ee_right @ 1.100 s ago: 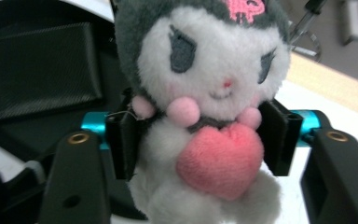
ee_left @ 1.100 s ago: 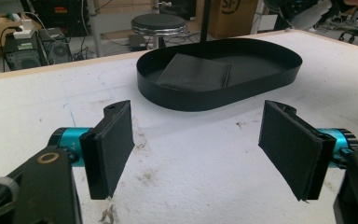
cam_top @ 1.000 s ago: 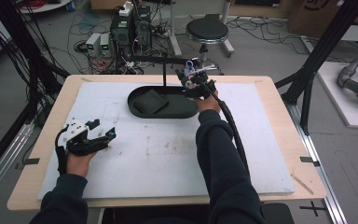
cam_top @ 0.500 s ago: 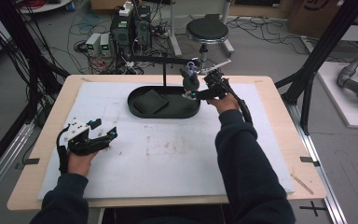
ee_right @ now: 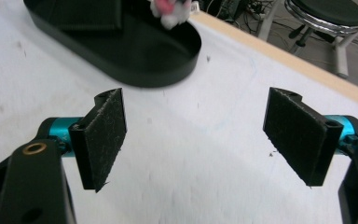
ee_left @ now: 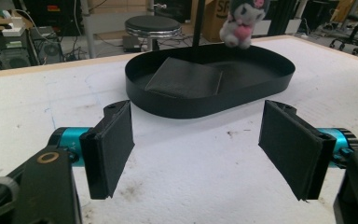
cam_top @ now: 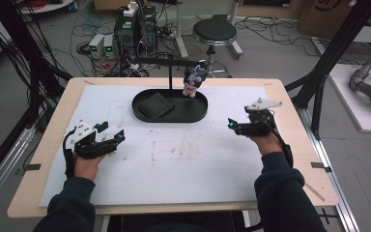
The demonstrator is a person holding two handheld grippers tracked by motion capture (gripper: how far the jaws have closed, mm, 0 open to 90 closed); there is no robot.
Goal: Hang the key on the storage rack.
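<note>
White padding covers the table (cam_top: 183, 164), cables and a stool behind. Left gripper (cam_top: 110, 138) sits low near the front-left, jaws spread, nothing between them. Mid-table, the black tray (cam_top: 170, 116) holds a dark pad (cam_top: 155, 106); a plush toy (cam_top: 193, 80) hangs over its far rim. Right gripper (cam_top: 232, 124), well apart, jaws just opening, empty.

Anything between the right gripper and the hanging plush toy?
Nothing visible. The right gripper, jaws open and empty, has only bare white table cover between it and the black-and-white plush toy hanging from the stand over the black oval tray.
</note>
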